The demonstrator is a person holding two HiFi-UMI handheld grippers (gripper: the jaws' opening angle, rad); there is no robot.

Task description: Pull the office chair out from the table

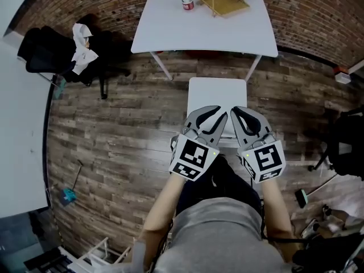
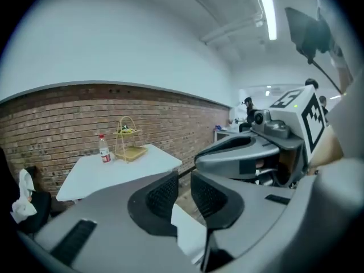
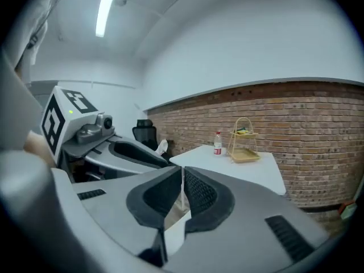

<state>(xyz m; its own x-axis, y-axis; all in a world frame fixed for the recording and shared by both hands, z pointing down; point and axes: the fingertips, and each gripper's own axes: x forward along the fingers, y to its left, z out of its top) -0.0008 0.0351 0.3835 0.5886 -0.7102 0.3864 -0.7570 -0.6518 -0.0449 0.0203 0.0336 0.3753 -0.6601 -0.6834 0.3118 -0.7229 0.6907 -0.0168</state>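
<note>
Plank floor (image 1: 125, 124); office chair (image 1: 216, 95) clear of worktop (image 1: 170, 27), pull likely done.
Above chair: left gripper (image 1: 218, 121) jaws slightly spread, right gripper (image 1: 239, 118) jaws together, empty; next, withdraw.

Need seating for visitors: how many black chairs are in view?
2: left chair, with a cloth on it; right chair, cut off at the edge. Others may be hidden.
</note>
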